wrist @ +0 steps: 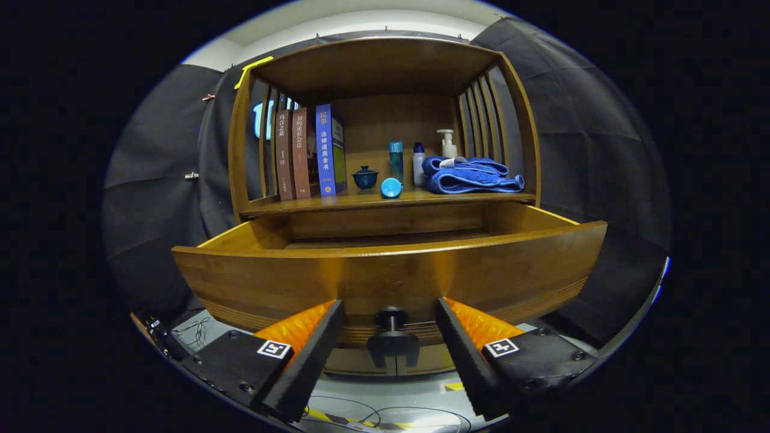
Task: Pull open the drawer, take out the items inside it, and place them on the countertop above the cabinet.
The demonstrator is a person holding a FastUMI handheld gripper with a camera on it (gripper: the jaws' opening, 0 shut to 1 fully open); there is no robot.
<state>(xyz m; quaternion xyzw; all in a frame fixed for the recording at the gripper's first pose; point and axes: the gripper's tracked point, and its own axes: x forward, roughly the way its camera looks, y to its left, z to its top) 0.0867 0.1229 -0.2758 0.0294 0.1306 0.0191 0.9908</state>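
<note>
Drawer of glossy brown wood, out, gripper fingers apart around its knob

My one camera rides on my gripper and looks forward along its spread fingers — low and close, facing the pulled-out drawer front square on, its knob between the tips, tilted up toward the countertop beyond.

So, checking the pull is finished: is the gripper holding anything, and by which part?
Nothing is held. The gripper is open, fingers either side of the drawer knob without touching.
</note>
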